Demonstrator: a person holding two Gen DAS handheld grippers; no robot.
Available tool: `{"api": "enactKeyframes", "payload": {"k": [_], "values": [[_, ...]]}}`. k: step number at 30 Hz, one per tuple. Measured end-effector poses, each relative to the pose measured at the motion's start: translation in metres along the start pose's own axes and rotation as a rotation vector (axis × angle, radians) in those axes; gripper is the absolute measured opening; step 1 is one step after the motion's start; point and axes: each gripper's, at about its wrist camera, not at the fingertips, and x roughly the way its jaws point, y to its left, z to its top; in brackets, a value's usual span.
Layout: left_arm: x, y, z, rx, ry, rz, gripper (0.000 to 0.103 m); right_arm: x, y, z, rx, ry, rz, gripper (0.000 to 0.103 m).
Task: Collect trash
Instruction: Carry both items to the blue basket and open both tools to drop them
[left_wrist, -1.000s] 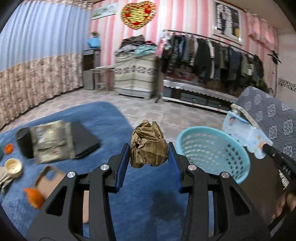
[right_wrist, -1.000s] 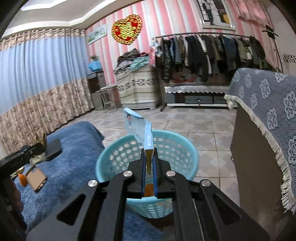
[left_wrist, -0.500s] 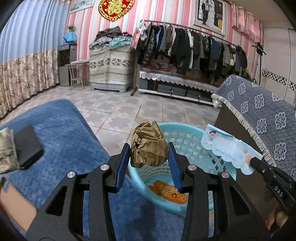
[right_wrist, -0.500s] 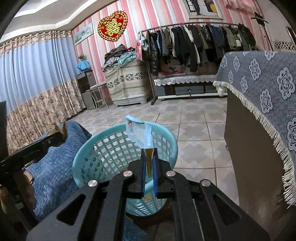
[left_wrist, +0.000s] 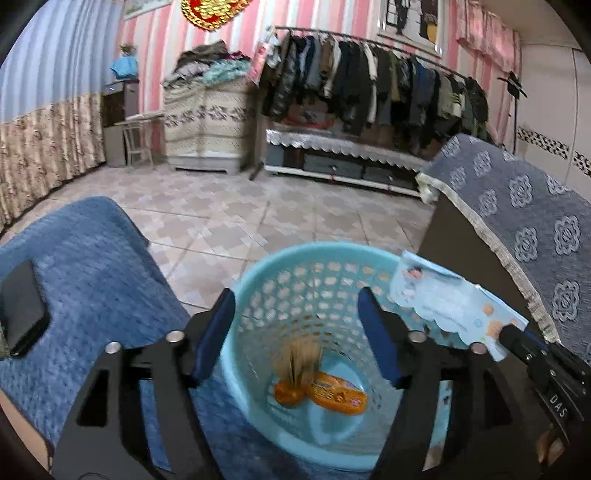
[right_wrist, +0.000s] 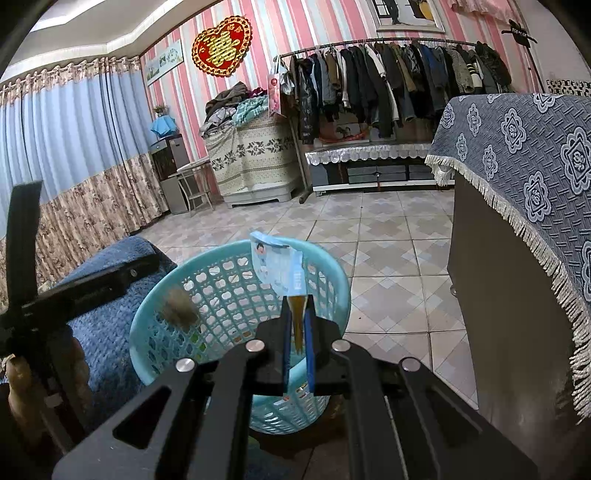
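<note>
A light blue perforated basket stands on the floor beside the blue rug. My left gripper hovers over it, jaws opening, nothing between them. A crumpled brown paper ball, blurred, is falling inside the basket toward orange wrappers on its bottom. My right gripper is shut on a flat light blue printed packet, held above the basket's near rim.
A blue rug lies to the left with a black flat object on it. A dark cabinet under a grey patterned cloth stands close on the right. Tiled floor stretches beyond, with a clothes rack at the back wall.
My left gripper has swung right over the basket and opened, and the brown paper ball has left its jaws and is dropping in. The right gripper keeps hold of the packet.
</note>
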Motion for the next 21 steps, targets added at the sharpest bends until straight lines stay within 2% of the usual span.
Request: {"api": "enactKeyframes", "payload": {"k": [3,7,13,14,16,17,21], "values": [[-0.004,0.013,0.002,-0.022,-0.002,0.038,0.073,0.003,0.006,0.000,-0.009,0.005,0.005,0.007],[-0.015,0.030,0.002,-0.038,-0.045,0.124,0.090,0.009,0.019,0.001,-0.028,0.013,0.014,0.007],[-0.040,0.050,0.000,-0.039,-0.057,0.178,0.091,0.027,0.029,0.005,-0.012,0.032,0.039,0.011],[-0.046,0.052,-0.002,-0.028,-0.064,0.194,0.092,0.030,0.031,0.005,-0.003,0.036,0.039,0.016],[-0.055,0.056,-0.003,-0.013,-0.075,0.213,0.094,0.032,0.033,0.004,0.011,0.031,0.026,0.066],[-0.061,0.058,-0.004,-0.009,-0.080,0.223,0.094,0.031,0.034,0.003,0.020,0.020,0.028,0.069],[-0.083,0.068,-0.008,-0.024,-0.087,0.237,0.094,0.027,0.037,0.000,0.023,0.025,0.022,0.071]]}}
